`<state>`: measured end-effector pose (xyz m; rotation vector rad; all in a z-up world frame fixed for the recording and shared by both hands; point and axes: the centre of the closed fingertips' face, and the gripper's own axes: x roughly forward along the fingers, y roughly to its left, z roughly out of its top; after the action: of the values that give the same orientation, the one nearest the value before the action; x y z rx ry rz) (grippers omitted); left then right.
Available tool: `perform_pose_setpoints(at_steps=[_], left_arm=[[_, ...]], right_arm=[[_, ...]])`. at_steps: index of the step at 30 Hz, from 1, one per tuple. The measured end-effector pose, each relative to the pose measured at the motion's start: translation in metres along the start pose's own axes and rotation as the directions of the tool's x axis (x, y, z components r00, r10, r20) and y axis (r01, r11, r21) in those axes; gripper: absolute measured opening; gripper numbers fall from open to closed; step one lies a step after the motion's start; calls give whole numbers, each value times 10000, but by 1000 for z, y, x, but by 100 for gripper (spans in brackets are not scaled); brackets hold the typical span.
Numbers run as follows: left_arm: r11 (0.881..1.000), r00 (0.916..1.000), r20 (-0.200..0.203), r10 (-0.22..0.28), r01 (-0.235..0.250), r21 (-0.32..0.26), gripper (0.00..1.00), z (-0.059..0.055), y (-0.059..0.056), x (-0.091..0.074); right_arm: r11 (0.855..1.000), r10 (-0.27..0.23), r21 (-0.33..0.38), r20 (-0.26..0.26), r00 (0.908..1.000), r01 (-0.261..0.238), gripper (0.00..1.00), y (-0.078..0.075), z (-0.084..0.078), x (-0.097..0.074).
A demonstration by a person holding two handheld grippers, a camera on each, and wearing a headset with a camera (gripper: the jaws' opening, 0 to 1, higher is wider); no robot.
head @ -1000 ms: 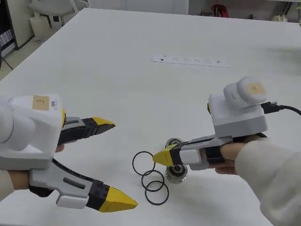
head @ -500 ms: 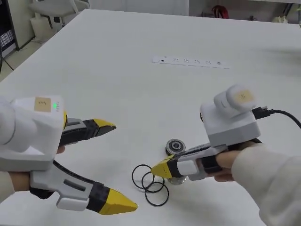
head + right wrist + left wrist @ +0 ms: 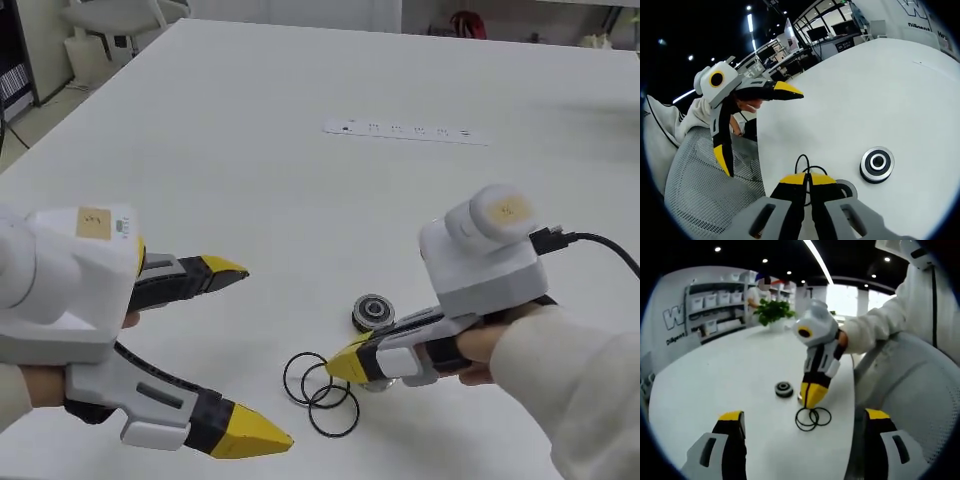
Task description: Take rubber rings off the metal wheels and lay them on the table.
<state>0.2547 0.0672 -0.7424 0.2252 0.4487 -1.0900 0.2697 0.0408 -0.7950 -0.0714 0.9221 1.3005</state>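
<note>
Right gripper (image 3: 340,365) of mine has its yellow tips pressed together in the lower middle of the head view, pointing down at the rubber rings (image 3: 322,392). I cannot tell whether a ring is nipped between them. In the right gripper view the black loops curve out just beyond my closed tips.

I count three rings, thin, black and round. They lie flat on the white table (image 3: 300,180) and overlap one another like chain links.

One metal wheel (image 3: 372,312) lies flat just above and to the right of the rings, apart from them. It is a small disc with a dark outer band, a bright silver face and a dark hub. A second wheel (image 3: 845,189) shows in the right gripper view as a grey disc at the lower middle, half hidden behind my jaw and just beside it.

My left gripper (image 3: 245,350) sits at the lower left of the head view. Its jaws are spread wide with nothing between them, and its lower yellow tip is near the rings without touching them.
</note>
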Motion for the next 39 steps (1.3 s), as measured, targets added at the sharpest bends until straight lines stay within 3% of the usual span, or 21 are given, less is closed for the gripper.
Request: perform_pose_setpoints(at_steps=[11,26,29,35,39], left_arm=[[10000,10000,-47,-21,21,-18,99,-1,-1,0],[10000,10000,-20,56,-56,-39,98,-1,0,-1],[10000,10000,-21,53,-53,-43,98,-1,1,-1],[9999,9998,174,120,-119,-59,96,5,4,-1],[9999,9995,262,155,-155,-20,94,9,5,-2]], right_arm=[[9986,-272,-451,-42,9996,270,5,-3,1,-2],[9965,-713,-363,971,9927,751,6,-15,25,-20],[9958,-832,-261,1314,9878,873,7,-19,33,-27],[9929,-1171,58,2253,9672,1188,7,-29,52,-46],[9895,-1445,349,2561,9558,1402,7,-36,55,-55]])
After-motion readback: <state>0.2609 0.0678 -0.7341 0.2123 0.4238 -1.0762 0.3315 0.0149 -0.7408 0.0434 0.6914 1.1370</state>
